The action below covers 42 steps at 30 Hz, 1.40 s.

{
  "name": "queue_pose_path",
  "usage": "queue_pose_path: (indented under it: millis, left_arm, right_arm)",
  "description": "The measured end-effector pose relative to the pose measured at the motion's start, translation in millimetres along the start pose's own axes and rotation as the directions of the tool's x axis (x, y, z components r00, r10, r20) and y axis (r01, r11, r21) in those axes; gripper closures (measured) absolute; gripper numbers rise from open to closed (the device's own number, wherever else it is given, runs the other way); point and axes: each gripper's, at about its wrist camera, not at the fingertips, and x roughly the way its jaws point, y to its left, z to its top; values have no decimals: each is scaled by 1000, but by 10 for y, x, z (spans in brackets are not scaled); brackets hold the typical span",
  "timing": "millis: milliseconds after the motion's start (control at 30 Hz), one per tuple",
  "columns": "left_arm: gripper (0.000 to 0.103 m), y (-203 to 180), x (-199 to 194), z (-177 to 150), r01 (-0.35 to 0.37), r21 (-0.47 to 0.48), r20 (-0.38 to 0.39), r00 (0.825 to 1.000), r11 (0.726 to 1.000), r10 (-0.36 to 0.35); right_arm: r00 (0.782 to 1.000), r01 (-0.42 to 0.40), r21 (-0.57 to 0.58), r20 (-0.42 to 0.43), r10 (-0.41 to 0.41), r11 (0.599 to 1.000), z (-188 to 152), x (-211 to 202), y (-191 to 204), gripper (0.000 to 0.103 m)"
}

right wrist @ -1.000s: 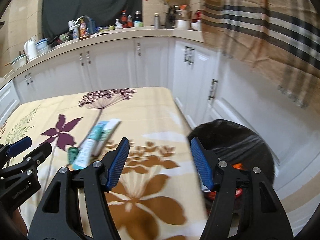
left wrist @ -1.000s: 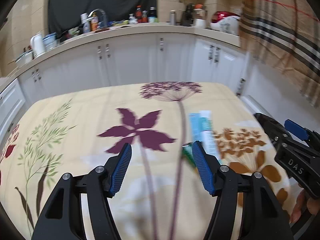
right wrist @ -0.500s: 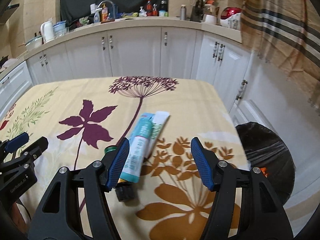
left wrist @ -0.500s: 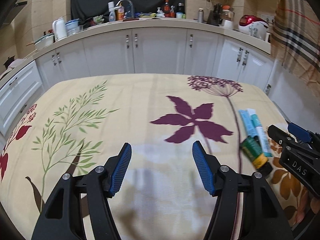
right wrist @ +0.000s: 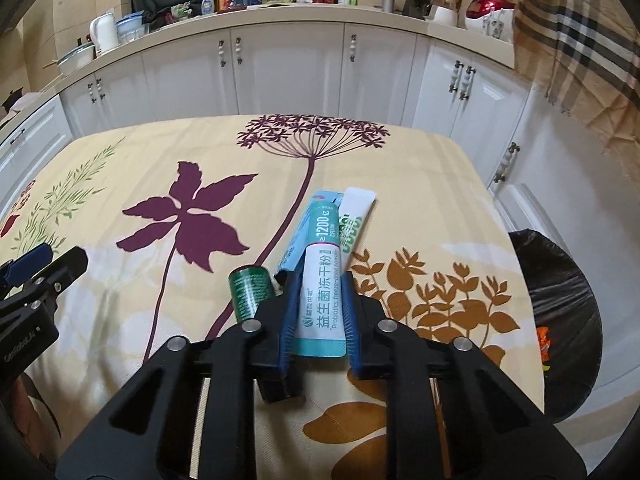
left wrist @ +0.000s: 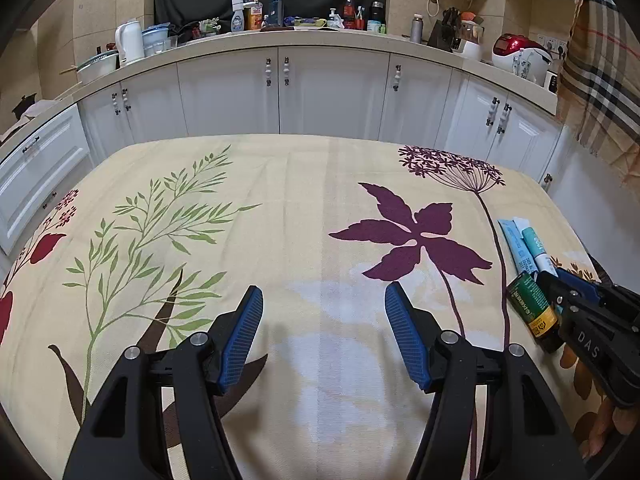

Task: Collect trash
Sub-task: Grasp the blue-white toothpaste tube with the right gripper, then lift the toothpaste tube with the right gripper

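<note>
My right gripper (right wrist: 320,286) is shut on a teal and white probiotics sachet (right wrist: 322,292) lying on the floral tablecloth (right wrist: 400,168). A blue sachet (right wrist: 304,236) and a white and green sachet (right wrist: 354,216) lie touching it. A small green bottle (right wrist: 249,290) lies on its side just left of the right gripper. In the left wrist view the sachets (left wrist: 524,246) and bottle (left wrist: 532,308) lie at the far right, by the right gripper (left wrist: 560,280). My left gripper (left wrist: 322,328) is open and empty above bare cloth.
A bin with a black bag (right wrist: 560,304) stands on the floor off the table's right edge, with orange scraps inside. White cabinets (left wrist: 332,92) and a cluttered counter run behind the table. A plaid cloth (right wrist: 580,52) hangs at the right.
My right gripper has swung left from the bin, moved onto the sachets and shut on the teal and white one. My left gripper has moved left, away from the trash.
</note>
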Motion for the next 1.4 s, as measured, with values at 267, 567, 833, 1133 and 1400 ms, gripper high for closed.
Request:
queue_pose_path:
  millis: [267, 567, 833, 1133, 1400]
  left_arm:
    - [41, -90, -2, -5, 14, 9, -3, 1000, 1000, -14]
    - [41, -315, -12, -18, 41, 46, -10, 999, 998, -41]
    - [41, -328, -21, -14, 37, 50, -9, 999, 998, -36]
    - [41, -283, -16, -7, 34, 39, -9, 999, 999, -34]
    - [41, -324, -47, 1, 48, 45, -3, 999, 998, -48]
  right_arm:
    - [1000, -3, 9, 28, 3, 1000, -24, -114, -46, 83]
    - [999, -24, 15, 34, 23, 1000, -65, -203, -165, 83]
    - [998, -40, 15, 39, 40, 999, -91, -237, -166, 83]
    - [997, -43, 3, 66, 43, 999, -48, -306, -130, 83]
    - [997, -23, 6, 75, 22, 1000, -39, -346, -192, 83]
